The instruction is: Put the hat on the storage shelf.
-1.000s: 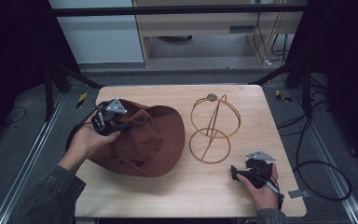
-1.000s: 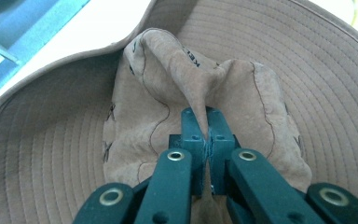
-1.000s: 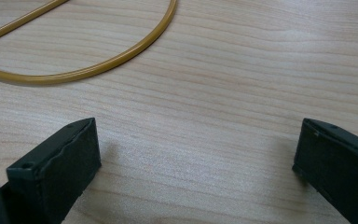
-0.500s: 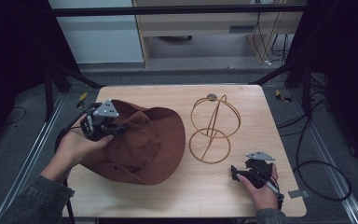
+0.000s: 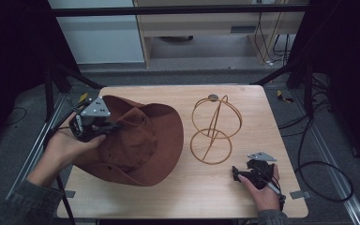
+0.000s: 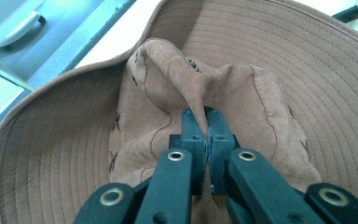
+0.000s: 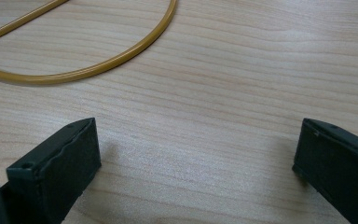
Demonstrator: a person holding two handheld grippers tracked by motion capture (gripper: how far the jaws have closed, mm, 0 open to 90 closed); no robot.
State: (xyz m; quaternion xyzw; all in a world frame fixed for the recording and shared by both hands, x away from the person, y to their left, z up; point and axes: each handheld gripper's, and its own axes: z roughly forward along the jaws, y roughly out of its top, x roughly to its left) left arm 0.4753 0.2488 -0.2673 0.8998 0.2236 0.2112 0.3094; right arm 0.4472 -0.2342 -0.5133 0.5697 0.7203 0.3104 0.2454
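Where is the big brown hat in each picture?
High view: the brown hat lies on the left half of the table, pinched by the left gripper.
Left gripper view: it spreads across the picture, with a fold of its crown between the shut jaws.
Right gripper view: not in it.
Shared landmark: the gold wire stand, whose base ring curves top left in the right gripper view.

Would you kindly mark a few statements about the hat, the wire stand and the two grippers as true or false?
1. The left gripper pinches a fold of the brown hat. True.
2. The hat sits on the wire stand. False: the stand is bare, beside the hat.
3. The right gripper stands open over bare table. True.
4. The right gripper holds the stand's base ring. False: the ring lies beyond its jaws.
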